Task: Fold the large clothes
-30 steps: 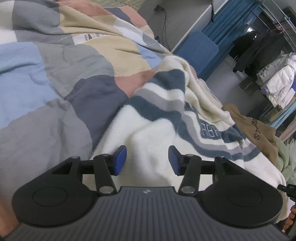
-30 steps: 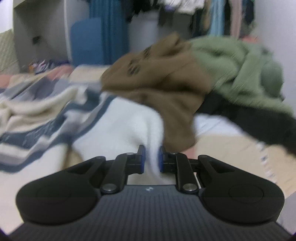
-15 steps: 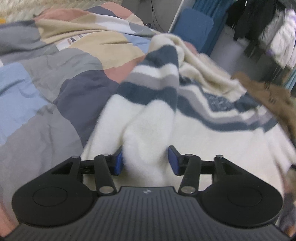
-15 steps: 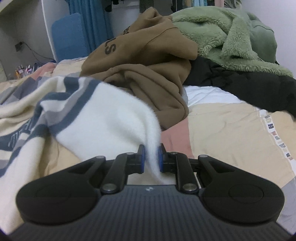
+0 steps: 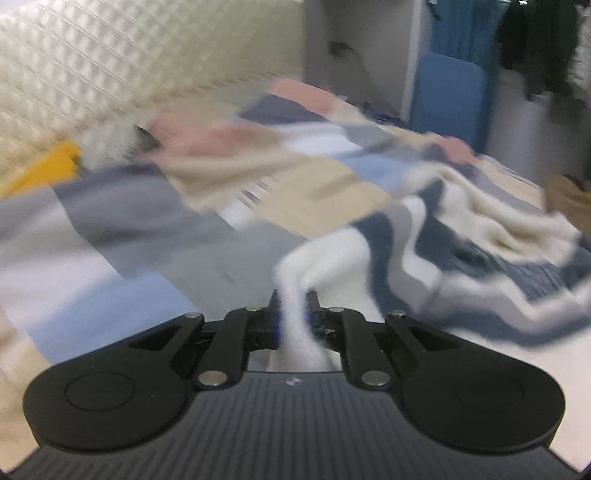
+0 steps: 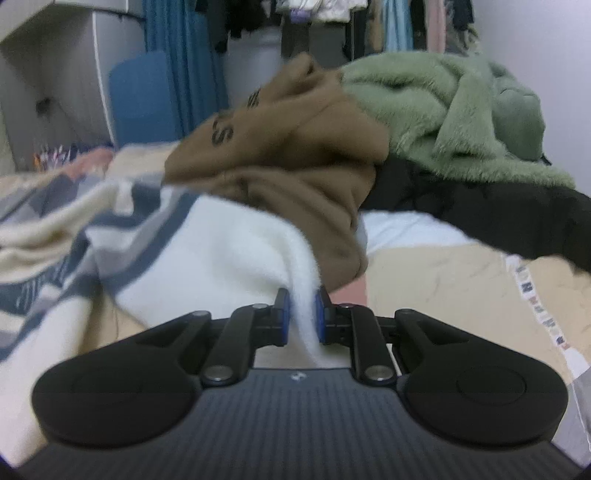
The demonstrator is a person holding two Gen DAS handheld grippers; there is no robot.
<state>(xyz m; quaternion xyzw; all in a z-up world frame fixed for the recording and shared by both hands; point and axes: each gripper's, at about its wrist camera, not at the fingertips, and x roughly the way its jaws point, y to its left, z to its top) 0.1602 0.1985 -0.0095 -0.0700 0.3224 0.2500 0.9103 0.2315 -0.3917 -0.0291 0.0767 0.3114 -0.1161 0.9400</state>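
The right gripper (image 6: 300, 312), black with blue pads on its fingers (image 6: 283, 314), has its jaws closed onto a fold of the fluffy white sweater with navy and grey stripes (image 6: 207, 243), whose white fabric rises between the pads and spreads away to the left over the beige and pink patchwork bedspread (image 6: 443, 280). Just behind the pinched fold, a crumpled brown sweatshirt with dark lettering (image 6: 288, 158) drapes onto the white fabric, and to its right a fuzzy green fleece garment (image 6: 461, 122) is heaped over a black garment (image 6: 480, 214). Farther back stand a blue padded panel (image 6: 144, 99) and a rail of hanging clothes (image 6: 332, 14), all slightly blurred.
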